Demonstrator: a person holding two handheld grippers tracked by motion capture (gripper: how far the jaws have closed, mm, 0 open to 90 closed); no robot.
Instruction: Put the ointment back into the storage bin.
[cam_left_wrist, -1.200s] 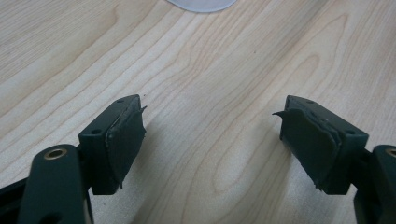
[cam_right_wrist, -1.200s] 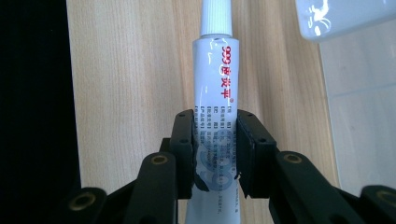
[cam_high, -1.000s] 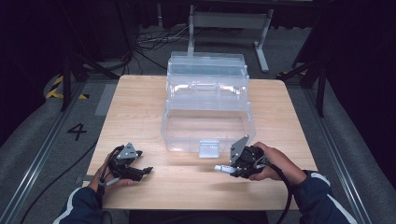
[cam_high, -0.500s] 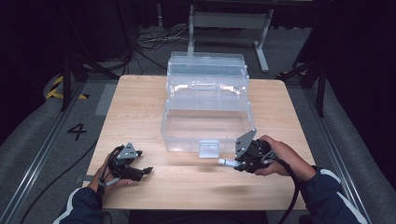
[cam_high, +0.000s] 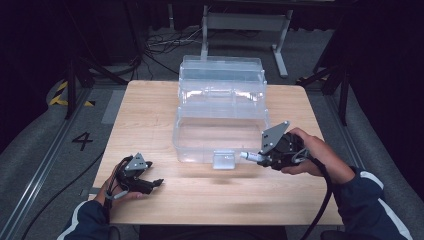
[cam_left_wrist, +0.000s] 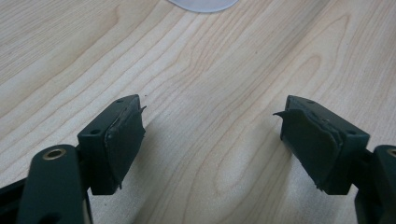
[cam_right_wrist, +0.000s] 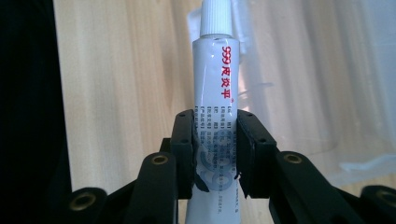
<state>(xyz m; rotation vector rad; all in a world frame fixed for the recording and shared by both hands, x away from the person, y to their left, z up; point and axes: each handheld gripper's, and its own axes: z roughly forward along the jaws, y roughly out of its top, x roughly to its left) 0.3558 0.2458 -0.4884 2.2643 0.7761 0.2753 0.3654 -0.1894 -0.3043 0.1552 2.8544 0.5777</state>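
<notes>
- Your right gripper (cam_high: 256, 157): fingers (cam_right_wrist: 182, 149) closed on a white tube (cam_right_wrist: 215, 116) with red print; you hold it off the table (cam_high: 150, 115), cap (cam_high: 243, 155) pointing at the box's front latch (cam_high: 223, 160).
- Tube: just beside the front right of the clear box (cam_high: 220, 120), not inside it.
- Your left gripper (cam_high: 150, 184): low at the table's near left corner, fingers (cam_left_wrist: 116, 140) spread wide with nothing between them, bare wood below.
- Box: open at the table's middle, its lid tiers stepped back toward the far edge.
</notes>
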